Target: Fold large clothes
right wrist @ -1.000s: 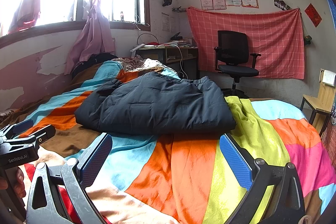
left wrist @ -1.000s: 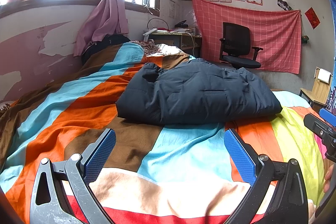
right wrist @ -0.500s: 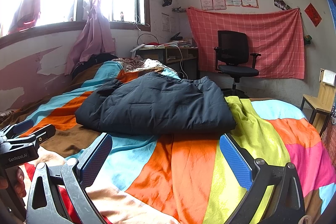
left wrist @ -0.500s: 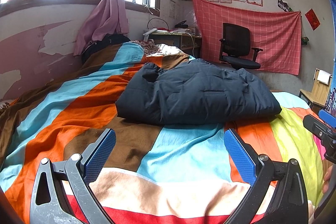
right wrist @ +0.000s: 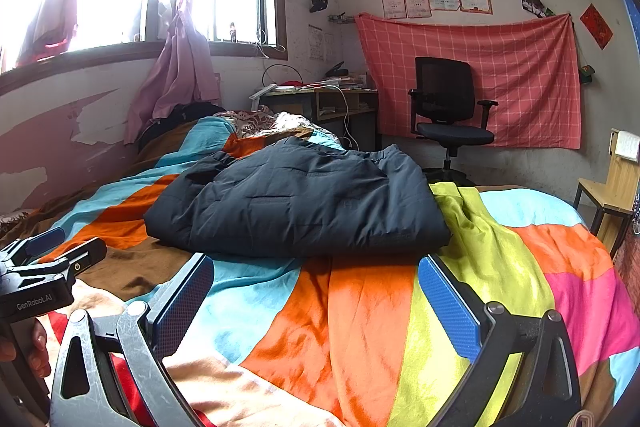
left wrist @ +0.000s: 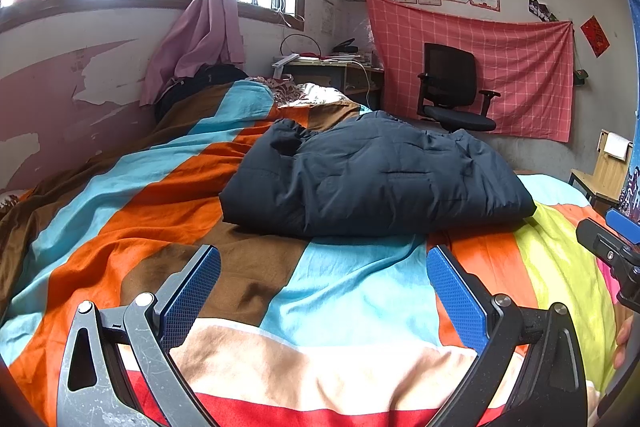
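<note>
Both tongs stand wide apart and empty. The left tongs [left wrist: 323, 281] hover low over the striped bedspread [left wrist: 352, 291]; the folded dark jacket [left wrist: 376, 179] lies ahead of them, a little to their right, apart from the pads. The right tongs [right wrist: 314, 291] face the jacket [right wrist: 296, 203] just ahead, slightly to their left, not touching it.

A dark navy padded jacket [left wrist: 376, 179] lies folded into a thick, puffy rectangle on the striped bedspread [left wrist: 352, 287], flat across its middle, quilted seams showing on top.
</note>
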`<act>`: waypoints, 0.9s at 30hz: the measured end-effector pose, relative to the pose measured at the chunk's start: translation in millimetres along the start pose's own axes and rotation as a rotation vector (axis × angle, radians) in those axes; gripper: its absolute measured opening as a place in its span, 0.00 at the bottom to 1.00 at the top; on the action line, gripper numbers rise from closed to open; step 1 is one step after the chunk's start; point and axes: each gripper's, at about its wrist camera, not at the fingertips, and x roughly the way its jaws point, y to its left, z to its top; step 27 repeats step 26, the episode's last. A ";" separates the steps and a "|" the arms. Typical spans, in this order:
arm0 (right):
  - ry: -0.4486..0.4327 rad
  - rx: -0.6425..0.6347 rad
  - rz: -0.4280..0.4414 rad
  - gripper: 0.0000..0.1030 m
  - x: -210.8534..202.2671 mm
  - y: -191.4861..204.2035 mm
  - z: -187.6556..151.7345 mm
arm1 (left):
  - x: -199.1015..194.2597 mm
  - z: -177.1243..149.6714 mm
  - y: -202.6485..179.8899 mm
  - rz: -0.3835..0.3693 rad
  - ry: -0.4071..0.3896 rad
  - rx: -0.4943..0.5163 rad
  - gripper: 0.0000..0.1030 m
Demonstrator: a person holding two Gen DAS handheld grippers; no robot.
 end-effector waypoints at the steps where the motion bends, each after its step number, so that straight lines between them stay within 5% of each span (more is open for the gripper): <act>1: 0.000 0.000 0.000 1.00 -0.1 0.1 -0.1 | 0.1 0.1 0.7 0.000 0.001 -0.001 0.98; 8: -0.002 0.000 0.001 1.00 0.0 0.8 -0.4 | 1.1 -0.4 3.8 0.003 0.014 -0.008 0.98; 12: -0.001 0.002 0.001 1.00 0.2 0.5 -0.5 | 7.3 -4.4 2.0 0.071 0.054 0.003 0.98; 27: 0.010 0.002 0.000 1.00 0.9 1.1 -5.4 | 13.2 -11.8 -3.5 0.069 0.081 0.020 0.98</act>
